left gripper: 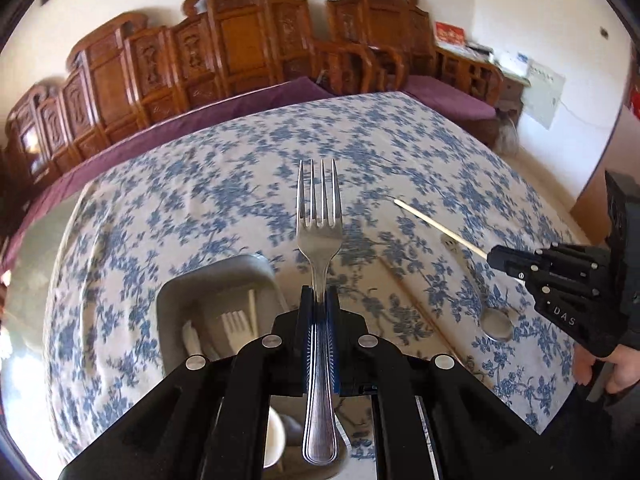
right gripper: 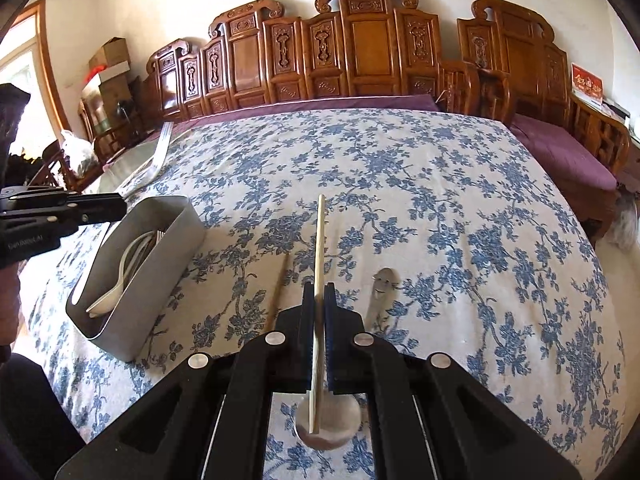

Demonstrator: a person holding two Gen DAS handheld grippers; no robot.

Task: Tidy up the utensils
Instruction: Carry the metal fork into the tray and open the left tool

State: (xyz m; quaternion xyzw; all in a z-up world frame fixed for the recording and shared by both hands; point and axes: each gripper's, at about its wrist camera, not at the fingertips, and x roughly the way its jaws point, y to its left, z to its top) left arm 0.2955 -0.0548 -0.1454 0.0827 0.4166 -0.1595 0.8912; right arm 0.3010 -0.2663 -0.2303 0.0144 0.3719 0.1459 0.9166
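We had the left gripper (left gripper: 319, 300) clamped on a metal fork (left gripper: 320, 240), its pads pressing the neck of the handle so that the tines pointed away from us over the table and the handle end ran back between the gripper's arms. Just left of that gripper sat the grey utensil box (left gripper: 176, 292), open at the top, with white plastic cutlery (left gripper: 236, 326) and a pale stick inside it.

Our right gripper (right gripper: 319, 300) was closed on a single pale chopstick (right gripper: 319, 248), held about midway, the far end pointing out across the blue floral tablecloth (right gripper: 440, 200) and the near end reaching back under the jaws. From the left wrist view that same chopstick (left gripper: 436, 226) showed slanting out of the right gripper (left gripper: 494, 258) on the right side of the scene, with part of a hand (left gripper: 616, 368) behind it.

A second chopstick (right gripper: 278, 292) lay on the cloth just left of the right gripper, between it and the box (right gripper: 160, 272). A metal spoon (right gripper: 382, 292) lay on the cloth just right of that gripper, its handle end toward the far side and its bowl near, partly hidden under the gripper. In the right wrist view the left gripper (right gripper: 120, 206) hung above the far end of the box, the fork (right gripper: 156, 160) sticking out beyond it.

Carved wooden seating (right gripper: 360, 48) with purple cushions stood along the far edge of the table.
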